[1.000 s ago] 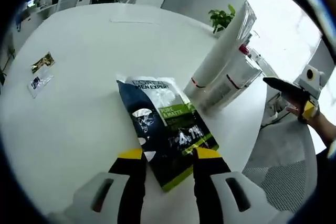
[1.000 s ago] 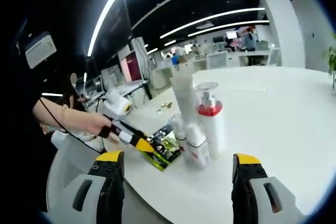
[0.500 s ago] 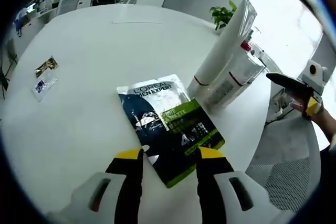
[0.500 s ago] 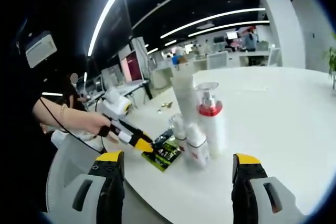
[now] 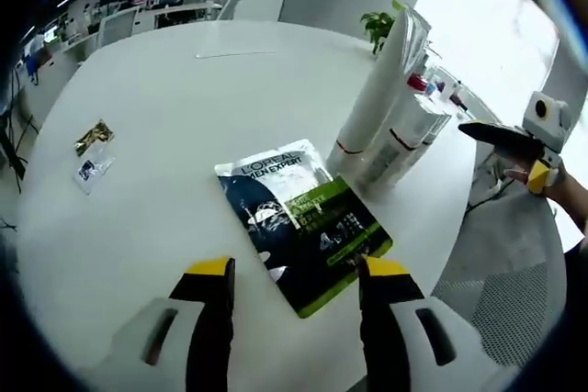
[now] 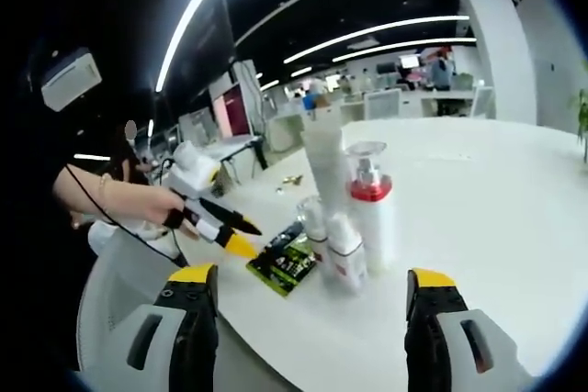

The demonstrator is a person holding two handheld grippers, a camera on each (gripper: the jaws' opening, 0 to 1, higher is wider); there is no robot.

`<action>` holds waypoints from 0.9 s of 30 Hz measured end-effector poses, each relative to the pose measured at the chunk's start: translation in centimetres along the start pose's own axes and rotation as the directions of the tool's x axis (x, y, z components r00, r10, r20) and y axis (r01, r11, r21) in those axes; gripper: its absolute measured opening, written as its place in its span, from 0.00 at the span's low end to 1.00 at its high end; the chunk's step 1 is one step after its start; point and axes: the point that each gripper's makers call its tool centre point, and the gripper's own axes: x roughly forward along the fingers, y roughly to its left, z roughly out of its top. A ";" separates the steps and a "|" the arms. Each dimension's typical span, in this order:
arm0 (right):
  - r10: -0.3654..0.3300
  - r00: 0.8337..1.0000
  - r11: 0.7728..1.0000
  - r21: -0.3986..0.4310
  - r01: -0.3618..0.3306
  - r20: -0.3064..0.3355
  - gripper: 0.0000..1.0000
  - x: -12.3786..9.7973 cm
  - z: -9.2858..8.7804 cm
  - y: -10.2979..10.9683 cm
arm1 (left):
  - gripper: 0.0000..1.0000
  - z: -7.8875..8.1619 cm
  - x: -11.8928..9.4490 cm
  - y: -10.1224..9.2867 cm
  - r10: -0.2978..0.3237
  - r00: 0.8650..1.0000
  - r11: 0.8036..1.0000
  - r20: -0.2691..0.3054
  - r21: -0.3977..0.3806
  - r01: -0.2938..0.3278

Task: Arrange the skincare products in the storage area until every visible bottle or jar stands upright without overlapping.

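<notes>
Table (image 5: 165, 107) comes first, white and round, spreading under both my grippers; in the right gripper view its bare top (image 6: 496, 227) runs off toward a lit office. Next in size is the cluster of upright containers near the table's edge: a tall white tube (image 5: 375, 89), a pump bottle (image 6: 370, 218) with a red collar and clear cap, and two smaller white bottles (image 6: 342, 250) in front of it, all standing close together. In the left gripper view they lean with the lens, but their bases sit on the table.

Just beside them lies the sachet (image 5: 299, 213), flat, dark with a green band and white lettering; its far corner reaches near the tube's foot, though I cannot tell if they touch. From the right gripper view it (image 6: 285, 265) shows at the table's near edge.

My left gripper (image 5: 296, 268) hangs over the sachet's near end, jaws spread with nothing between them. My right gripper (image 6: 310, 293) is held well back from the table, jaws wide apart and empty.

Two small packets (image 5: 94, 149) lie well apart on the far side.
</notes>
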 end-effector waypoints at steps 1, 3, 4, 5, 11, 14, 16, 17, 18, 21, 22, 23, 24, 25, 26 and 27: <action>-0.001 1.000 1.000 -0.002 0.001 -0.001 0.88 0.0 0.0 0.0 | 0.52 0.0 -0.2 0.2 0.007 1.000 1.000 0.005 -0.003 -0.007; -0.003 1.000 1.000 -0.004 0.003 0.000 0.87 0.0 0.0 0.0 | 0.58 -0.3 -1.0 0.2 0.019 1.000 1.000 0.019 -0.011 -0.018; -0.005 1.000 1.000 -0.003 0.005 0.002 0.87 0.0 0.1 -0.1 | 0.62 -0.2 -1.4 0.1 0.023 0.999 1.000 0.037 -0.016 -0.023; -0.006 1.000 1.000 -0.003 0.006 0.002 0.87 0.0 0.1 -0.1 | 0.65 0.0 -1.7 0.3 0.028 0.998 0.999 0.058 -0.024 -0.027; -0.009 1.000 1.000 -0.007 0.009 -0.004 0.87 0.0 0.0 -0.1 | 0.73 0.3 -4.0 0.8 0.038 0.992 0.998 0.123 -0.046 -0.032; 0.000 1.000 1.000 0.010 0.000 0.009 0.87 0.0 0.2 0.0 | 0.75 0.4 -5.2 0.8 0.045 0.987 0.998 0.156 -0.052 -0.037; -0.005 1.000 1.000 0.013 0.005 0.015 0.87 -0.1 0.3 -0.1 | 0.79 0.2 -6.1 0.6 0.049 0.984 0.997 0.172 -0.059 -0.040; -0.009 1.000 1.000 0.014 0.009 0.017 0.87 -0.2 0.4 -0.2 | 0.81 0.1 -6.7 0.7 0.053 0.982 0.997 0.180 -0.059 -0.043; -0.012 1.000 1.000 0.014 0.012 0.019 0.87 -0.2 0.4 -0.2 | 0.82 0.1 -6.9 0.7 0.055 0.981 0.997 0.184 -0.058 -0.045; -0.022 1.000 1.000 0.010 0.021 0.019 0.86 -0.3 0.5 -0.1 | 0.85 -0.2 -8.8 0.7 0.064 0.973 0.996 0.223 -0.075 -0.049; -0.026 1.000 1.000 0.010 0.026 0.018 0.86 -0.3 0.5 -0.1 | 0.87 -0.1 -9.6 0.7 0.070 0.968 0.995 0.242 -0.088 -0.050; -0.028 0.999 1.000 0.009 0.028 0.017 0.86 -0.3 0.5 -0.2 | 0.88 -0.1 -9.9 1.1 0.071 0.966 0.995 0.250 -0.092 -0.049; -0.031 0.999 0.999 0.009 0.031 0.016 0.86 -0.3 0.5 -0.2 | 0.89 0.0 -10.3 1.7 0.074 0.961 0.994 0.265 -0.097 -0.050; -0.034 0.999 0.999 0.008 0.034 0.016 0.86 -0.3 0.5 -0.2 | 0.89 0.1 -10.8 1.7 0.079 0.957 0.993 0.279 -0.103 -0.052; -0.036 0.999 0.999 0.009 0.036 0.016 0.85 -0.3 0.5 -0.3 | 0.90 0.2 -11.5 1.6 0.080 0.952 0.993 0.297 -0.110 -0.049; -0.037 0.999 0.999 0.009 0.037 0.017 0.85 -0.3 0.5 -0.3 | 0.92 0.3 -11.9 1.7 0.085 0.947 0.992 0.311 -0.119 -0.050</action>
